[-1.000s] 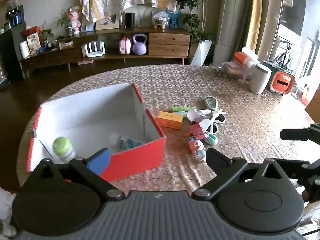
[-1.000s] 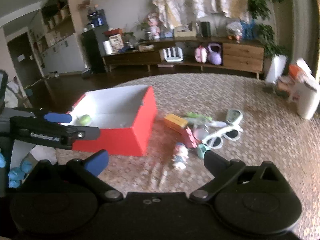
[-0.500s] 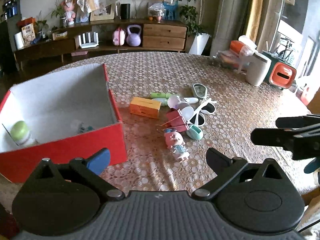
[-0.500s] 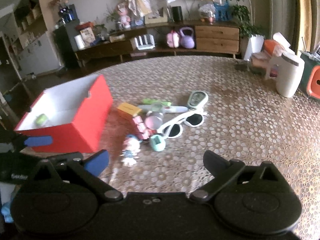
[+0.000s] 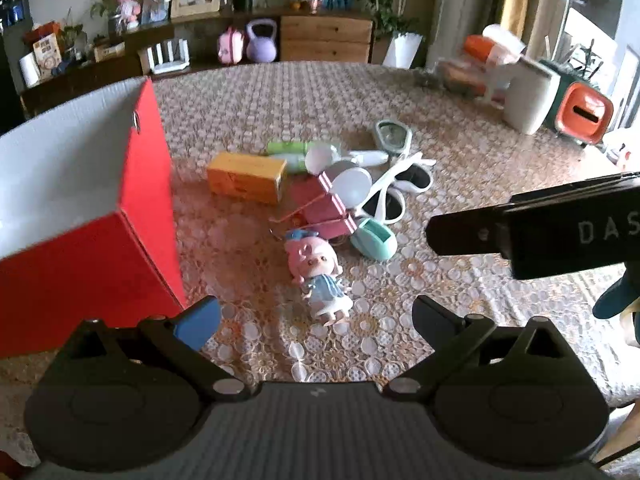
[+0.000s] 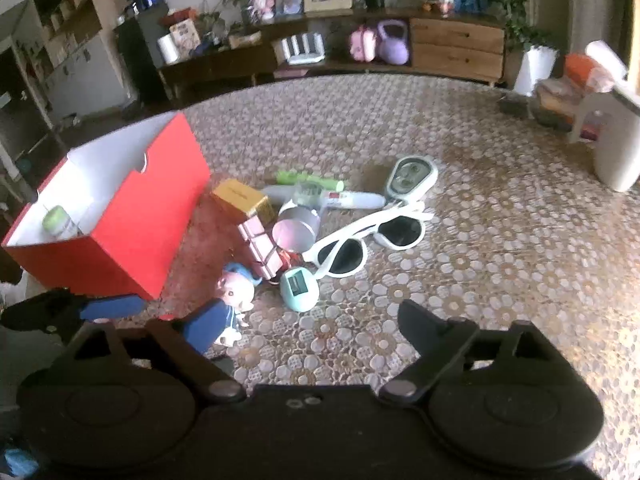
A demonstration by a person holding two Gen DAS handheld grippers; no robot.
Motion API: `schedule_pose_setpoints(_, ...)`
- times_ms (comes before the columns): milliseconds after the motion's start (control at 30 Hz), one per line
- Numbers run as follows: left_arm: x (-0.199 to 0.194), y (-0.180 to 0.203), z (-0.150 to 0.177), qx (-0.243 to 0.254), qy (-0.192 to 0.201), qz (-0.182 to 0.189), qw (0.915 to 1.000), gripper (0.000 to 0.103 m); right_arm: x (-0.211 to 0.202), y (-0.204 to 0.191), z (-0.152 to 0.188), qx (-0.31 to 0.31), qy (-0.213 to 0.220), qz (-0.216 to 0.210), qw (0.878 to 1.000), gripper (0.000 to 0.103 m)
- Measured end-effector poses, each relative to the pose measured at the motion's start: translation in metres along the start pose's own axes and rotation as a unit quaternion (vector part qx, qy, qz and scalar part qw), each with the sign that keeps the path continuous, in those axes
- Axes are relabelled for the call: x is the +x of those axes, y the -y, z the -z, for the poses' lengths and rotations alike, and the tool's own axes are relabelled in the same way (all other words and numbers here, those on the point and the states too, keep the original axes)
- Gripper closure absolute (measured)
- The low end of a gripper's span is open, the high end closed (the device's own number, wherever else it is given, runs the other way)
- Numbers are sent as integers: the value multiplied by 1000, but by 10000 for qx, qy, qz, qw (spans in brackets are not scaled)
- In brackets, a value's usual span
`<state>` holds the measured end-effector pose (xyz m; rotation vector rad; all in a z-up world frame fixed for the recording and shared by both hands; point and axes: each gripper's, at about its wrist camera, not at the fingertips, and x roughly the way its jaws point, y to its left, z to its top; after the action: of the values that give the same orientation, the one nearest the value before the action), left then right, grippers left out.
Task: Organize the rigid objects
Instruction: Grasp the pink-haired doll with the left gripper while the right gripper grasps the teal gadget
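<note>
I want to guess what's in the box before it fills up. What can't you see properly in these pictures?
- Inside the red box: the left view shows only white walls, the floor cut off by its front; the right view shows one green-capped bottle.
- Doll: the right tool's blue finger covers its body in the right view.
- Right tool: cropped by the left view's edge.
- Shelf items: too small.

A home living room: a wooden sideboard (image 6: 400,56) with ornaments, houseplants (image 5: 384,24), and a lace-patterned round table (image 6: 480,240).
</note>
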<state>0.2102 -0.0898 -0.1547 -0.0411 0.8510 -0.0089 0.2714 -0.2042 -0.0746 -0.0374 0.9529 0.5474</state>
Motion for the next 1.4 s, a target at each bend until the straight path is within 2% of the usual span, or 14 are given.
schedule_pose_setpoints(67,8,1,0,-16,-11,-60,10000,1,11,1,-2,-36,-69,-37,10000,19)
schedule_pose_setpoints(433,37,-4,-4,-88,-1,-238,9997,2,48,-1,-13,-119,-301,-229,9992,32)
schedule_pose_setpoints(500,39,-4,-5,-75,2,-242,9997,2,53,-2,-14,-130,-355,-247,9990,37)
schedule_pose_setpoints(767,47,-4,-9,-74,9,-205,9998,25,62,-2,-16,-88,-451,-275,9986,61)
schedule_pose_setpoints(833,49,-5,-10,-82,-13,-200,9998,32,64,-3,-15,-91,-490,-254,9984,64)
schedule_pose_setpoints(967,50,-7,-13,-90,-9,-138,9999,39,66,-4,-16,-93,-500,-163,9986,72)
schedule_pose_setpoints(1133,51,-11,-16,-180,-50,-65,9998,47,63,-3,-14,-9,-475,-127,9988,73)
schedule_pose_setpoints(1167,50,-12,-16,-172,-29,13,9998,56,62,-4,-14,19,-466,-107,9989,73)
schedule_pose_setpoints(1233,49,-10,-16,-131,-47,179,9997,66,59,-3,-13,107,-447,-89,9989,73)
schedule_pose_setpoints(1400,46,-10,-15,-131,-180,176,9996,66,45,0,-6,417,-333,-46,9986,73)
